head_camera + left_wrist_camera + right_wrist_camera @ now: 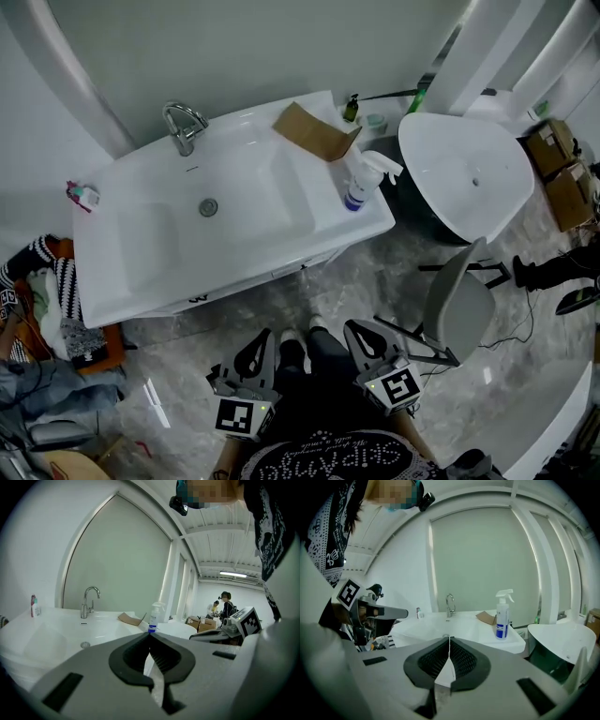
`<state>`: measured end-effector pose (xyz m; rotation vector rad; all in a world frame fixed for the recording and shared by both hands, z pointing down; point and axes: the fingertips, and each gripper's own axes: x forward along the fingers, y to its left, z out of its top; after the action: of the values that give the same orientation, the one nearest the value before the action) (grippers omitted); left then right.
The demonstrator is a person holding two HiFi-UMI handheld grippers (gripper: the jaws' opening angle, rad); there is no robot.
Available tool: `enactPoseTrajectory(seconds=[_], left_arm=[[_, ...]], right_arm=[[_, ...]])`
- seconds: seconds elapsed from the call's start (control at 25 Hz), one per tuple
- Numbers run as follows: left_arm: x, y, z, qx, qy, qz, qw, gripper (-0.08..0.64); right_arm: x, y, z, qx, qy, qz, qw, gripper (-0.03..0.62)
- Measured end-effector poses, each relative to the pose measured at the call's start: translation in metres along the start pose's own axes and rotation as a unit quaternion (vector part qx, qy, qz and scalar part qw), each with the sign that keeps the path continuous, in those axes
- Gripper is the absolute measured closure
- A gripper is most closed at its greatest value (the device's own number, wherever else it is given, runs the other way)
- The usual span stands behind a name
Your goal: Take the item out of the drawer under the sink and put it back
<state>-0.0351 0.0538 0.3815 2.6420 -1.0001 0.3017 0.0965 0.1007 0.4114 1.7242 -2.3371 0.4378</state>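
Observation:
A white sink vanity (141, 281) stands ahead of me, with a chrome faucet (184, 125) and a drain (208, 207). Its front under the basin (305, 265) looks closed, and nothing inside it shows. Both grippers hang low near my body, well short of the vanity. The left gripper (265, 335) is shut and holds nothing; in its own view the pads (159, 656) meet, with the sink beyond. To its right, the right gripper (352, 326) is shut and empty too, its pads (459, 660) pressed together.
On the counter are a folded piece of cardboard (314, 131), a spray bottle (361, 183) near the right corner and a small bottle (82, 195) at the left. A white tub (469, 173) and a grey chair (455, 305) stand on the right, and piled clothes (52, 309) on the left.

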Motion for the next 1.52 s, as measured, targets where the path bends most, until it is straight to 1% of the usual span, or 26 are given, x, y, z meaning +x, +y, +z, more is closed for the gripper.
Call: enactPoseTrajectory(seconds=[0.04,0.16,0.32,0.4,0.44,0.6,0.8,0.92,1.08,1.24,1.52], left_arm=[[0.002,0.001,-0.001,0.001,0.003,0.005,1.0000,0.557],[0.012,0.001,0.005,-0.009,-0.008,0.025,0.9996,0.557],[0.026,-0.009,0.007,-0.009,0.002,0.041,0.9991,0.557],[0.033,-0.014,0.010,-0.015,-0.005,0.052,0.9985,0.557],[0.035,-0.016,0.011,-0.019,-0.008,0.059,0.9980,0.557],[0.037,-0.022,0.005,-0.029,0.002,0.091,0.9955,0.557],[0.038,-0.028,0.006,-0.031,-0.018,0.118,0.9924,0.557],[0.037,-0.033,0.001,-0.036,-0.018,0.129,0.9908,0.557],[0.041,-0.037,0.001,-0.044,-0.016,0.128,0.9907,0.557],[0.049,-0.041,-0.001,-0.038,-0.005,0.116,0.9925,0.557],[0.058,-0.035,0.006,-0.037,-0.003,0.104,0.9939,0.557]], right_arm=[[0.002,-0.003,0.001,-0.002,0.000,0.005,1.000,0.574],[0.009,-0.015,0.006,-0.006,0.000,0.021,1.000,0.574],[0.017,-0.031,0.015,-0.018,0.002,0.049,0.999,0.574],[0.019,-0.036,0.018,-0.021,0.004,0.064,0.998,0.574],[0.020,-0.038,0.018,-0.021,0.006,0.071,0.997,0.574],[0.019,-0.051,0.012,-0.028,0.012,0.097,0.995,0.574],[0.018,-0.064,0.020,-0.038,0.005,0.112,0.993,0.574],[0.015,-0.070,0.016,-0.045,0.002,0.116,0.992,0.574],[0.013,-0.072,0.013,-0.057,0.007,0.117,0.991,0.574],[0.009,-0.075,0.012,-0.068,0.009,0.109,0.992,0.574],[0.011,-0.085,0.016,-0.051,0.005,0.081,0.995,0.574]])
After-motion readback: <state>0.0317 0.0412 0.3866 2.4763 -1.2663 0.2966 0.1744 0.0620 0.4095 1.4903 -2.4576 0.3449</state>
